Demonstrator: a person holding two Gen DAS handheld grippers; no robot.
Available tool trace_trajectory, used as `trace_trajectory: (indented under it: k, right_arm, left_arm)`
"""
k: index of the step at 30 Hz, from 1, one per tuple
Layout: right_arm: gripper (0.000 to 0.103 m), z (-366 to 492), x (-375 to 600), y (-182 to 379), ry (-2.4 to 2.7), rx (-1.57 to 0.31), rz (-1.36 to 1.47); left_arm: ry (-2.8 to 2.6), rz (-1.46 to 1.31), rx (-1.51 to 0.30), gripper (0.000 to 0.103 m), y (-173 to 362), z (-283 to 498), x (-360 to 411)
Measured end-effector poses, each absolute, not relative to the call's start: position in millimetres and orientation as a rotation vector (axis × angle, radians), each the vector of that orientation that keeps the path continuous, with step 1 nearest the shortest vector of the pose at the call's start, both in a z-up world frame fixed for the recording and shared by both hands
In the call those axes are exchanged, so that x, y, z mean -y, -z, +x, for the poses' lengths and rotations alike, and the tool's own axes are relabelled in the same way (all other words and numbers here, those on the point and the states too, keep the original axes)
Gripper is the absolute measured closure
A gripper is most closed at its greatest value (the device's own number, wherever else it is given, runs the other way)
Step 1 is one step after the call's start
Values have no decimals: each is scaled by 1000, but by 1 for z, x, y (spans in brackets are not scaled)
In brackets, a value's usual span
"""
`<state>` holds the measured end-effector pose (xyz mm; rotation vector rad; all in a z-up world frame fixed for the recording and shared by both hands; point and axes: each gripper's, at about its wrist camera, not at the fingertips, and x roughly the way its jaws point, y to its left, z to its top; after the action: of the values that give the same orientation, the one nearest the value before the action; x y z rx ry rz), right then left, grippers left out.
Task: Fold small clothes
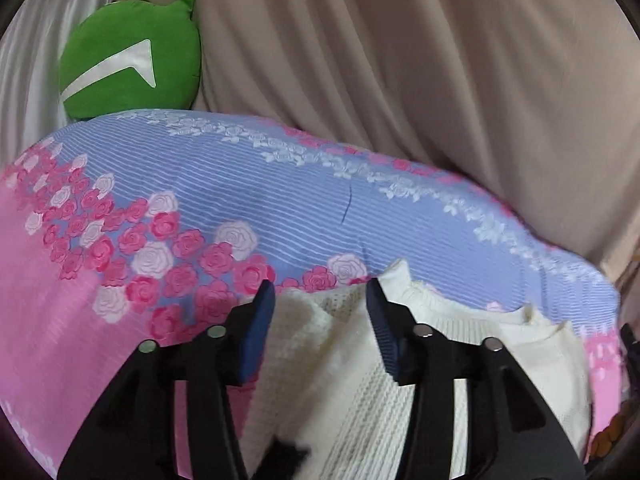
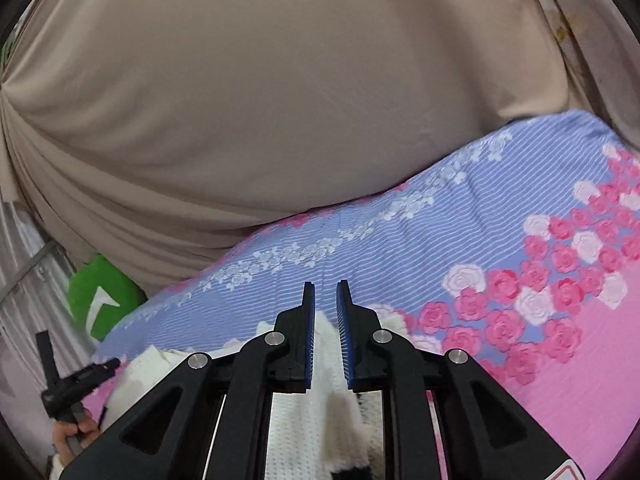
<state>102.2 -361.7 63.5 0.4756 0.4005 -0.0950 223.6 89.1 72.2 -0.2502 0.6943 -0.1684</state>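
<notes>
A cream-white knitted garment [image 1: 344,360] lies on a bed sheet [image 1: 240,184] printed in blue stripes and pink roses. My left gripper [image 1: 320,284] hovers just over the garment's far edge. It is open, its blue pads are wide apart and nothing is pinched between them. In the right wrist view the same garment [image 2: 324,364] shows below my right gripper [image 2: 325,284]. That gripper is open by a narrow gap, and the pads do not press on the cloth. A dark fuzzy patch [image 2: 362,400] sits on the knit near the right finger.
Beige draped cloth [image 1: 400,60] hangs behind the bed. A green cushion [image 1: 132,56] with a white mark leans at the back left, beside silvery curtain folds [image 1: 28,80]. A person's hand [image 2: 74,436] holds the other tool's handle at the left edge. Bare sheet [image 2: 560,360] extends to the right.
</notes>
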Motion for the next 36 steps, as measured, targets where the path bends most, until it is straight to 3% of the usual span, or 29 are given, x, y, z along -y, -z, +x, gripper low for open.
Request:
trace_trajectory:
  k: [2, 6, 9, 14, 17, 19, 20, 21, 22, 24, 28, 36]
  right_arm:
    - [72, 80, 353, -63, 36, -456, 425]
    - [53, 38, 339, -35, -62, -574, 415]
    - [45, 19, 328, -10, -56, -629, 405]
    - [42, 13, 325, 19, -50, -670, 547]
    - [41, 15, 319, 19, -14, -661, 552]
    - [44, 19, 314, 17, -21, -656, 555]
    - [57, 20, 311, 16, -33, -657, 555]
    - [87, 20, 308, 14, -54, -657, 552]
    - [94, 16, 306, 8, -56, -649, 550]
    - [95, 1, 306, -5, -55, -594, 552]
    - [95, -49, 314, -26, -25, -510, 562]
    - [94, -92, 319, 38, 44, -737, 585]
  left_arm:
    - [234, -287, -682, 45, -83, 205, -110]
    - [338, -311, -721, 19, -84, 159, -133]
    - [393, -307, -800, 19, -62, 132, -136]
    - [381, -417, -927, 19, -9, 103, -151]
    - [352, -445, -899, 21, -5, 92, -155]
    - [372, -468, -902, 32, -5, 94, -150]
    - [378, -471, -909, 46, -5, 95, -146]
    - [367, -455, -917, 61, -7, 97, -143]
    - [363, -435, -917, 72, -8, 97, -139]
    - [381, -430, -911, 81, -14, 90, -139]
    - [415, -395, -877, 85, -36, 60, -155]
    - [367, -352, -1015, 85, 6, 12, -183]
